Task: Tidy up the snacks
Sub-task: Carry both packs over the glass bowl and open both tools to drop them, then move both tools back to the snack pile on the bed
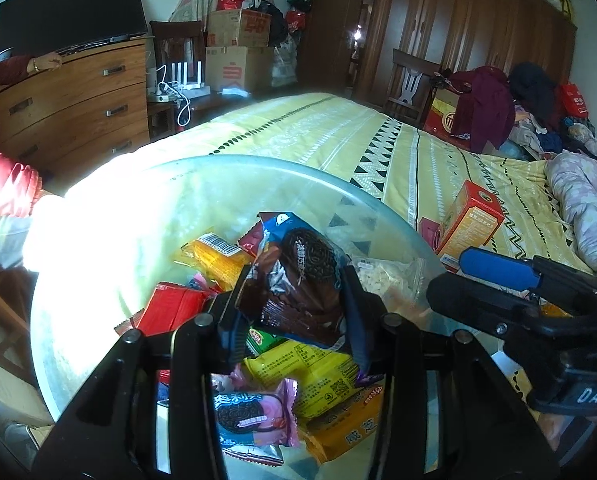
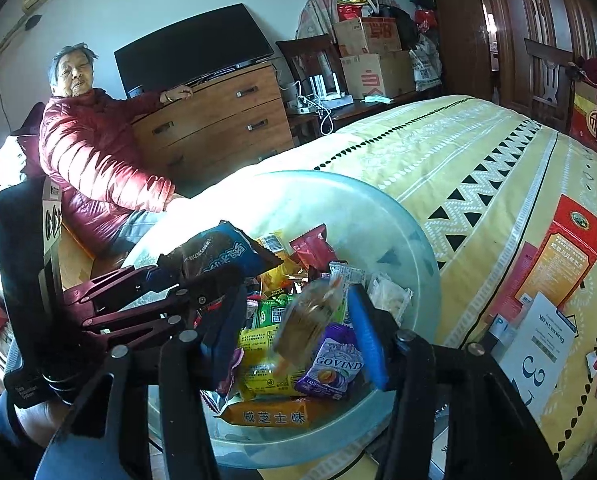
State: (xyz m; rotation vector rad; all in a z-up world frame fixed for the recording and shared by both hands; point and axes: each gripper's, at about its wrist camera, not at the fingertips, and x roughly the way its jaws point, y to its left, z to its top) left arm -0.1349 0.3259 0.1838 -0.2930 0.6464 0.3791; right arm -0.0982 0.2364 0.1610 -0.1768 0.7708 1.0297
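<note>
A clear round bowl (image 1: 258, 164) (image 2: 338, 178) holds several wrapped snacks. My left gripper (image 1: 294, 296) is shut on a brown and blue chocolate cookie packet (image 1: 298, 264), held upright above the pile. In the right wrist view the same left gripper (image 2: 174, 276) comes in from the left with that packet (image 2: 218, 256). My right gripper (image 2: 298, 320) stands open over the bowl. A small blurred packet (image 2: 310, 312) hangs loose between its fingers, free of the pads. In the left wrist view, the right gripper (image 1: 446, 276) is at the right. A pink cookie packet (image 1: 254, 412) and a purple packet (image 2: 334, 364) lie below.
The bowl sits by a bed with a yellow patterned cover (image 1: 338, 132). An orange box (image 1: 470, 224) and a white carton (image 2: 538, 340) lie on the bed at the right. A person in a red jacket (image 2: 90, 152) sits at the left, by a wooden dresser (image 2: 218, 120).
</note>
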